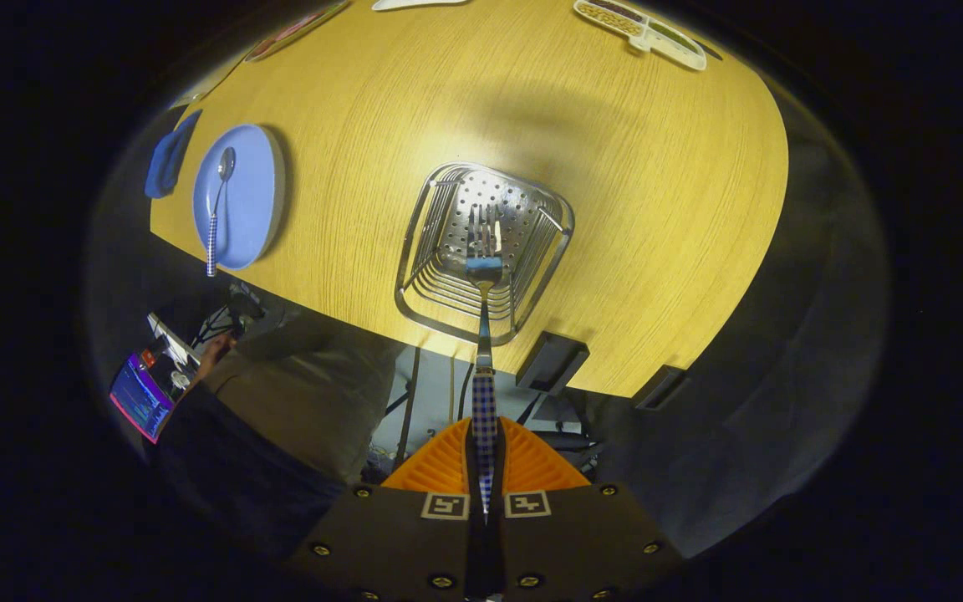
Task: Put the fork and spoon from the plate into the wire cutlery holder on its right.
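Gripper (484,468) fingers clamped on checked-handle steel fork (484,334), tines over square wire cutlery holder (481,251); matching spoon (218,209) on round blue plate (239,196) (left of holder).

We see gripper (484,468) body: two flat dark plates meeting at narrow centre slot, round brass-toned screws along edges. Each plate carries small square black-and-white marker near slot. Fingers (532,460) ribbed, wedge-shaped, tapering forward. Person (281,418) beside it wears tan top, dark trousers.
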{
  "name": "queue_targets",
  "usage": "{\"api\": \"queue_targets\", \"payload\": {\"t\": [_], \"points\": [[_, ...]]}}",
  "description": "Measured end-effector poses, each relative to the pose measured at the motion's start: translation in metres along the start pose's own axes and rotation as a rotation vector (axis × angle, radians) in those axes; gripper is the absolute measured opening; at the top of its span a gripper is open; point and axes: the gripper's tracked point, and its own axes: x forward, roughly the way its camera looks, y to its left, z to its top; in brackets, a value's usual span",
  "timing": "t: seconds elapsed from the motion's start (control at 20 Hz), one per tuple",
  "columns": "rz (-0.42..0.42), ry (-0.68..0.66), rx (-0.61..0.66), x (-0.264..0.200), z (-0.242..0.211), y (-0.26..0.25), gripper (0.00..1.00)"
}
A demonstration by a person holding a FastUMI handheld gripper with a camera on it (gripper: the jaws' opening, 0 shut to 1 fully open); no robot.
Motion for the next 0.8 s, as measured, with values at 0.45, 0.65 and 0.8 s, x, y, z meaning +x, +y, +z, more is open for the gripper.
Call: {"api": "queue_targets", "payload": {"t": [0.45, 0.65, 0.8], "points": [[0.001, 0.092, 0.043, 0.009, 0.029, -0.006, 0.05], [-0.01, 0.094, 0.035, 0.009, 0.033, -0.007, 0.08], [-0.019, 0.079, 0.034, 0.007, 0.035, -0.007, 0.13]]}}
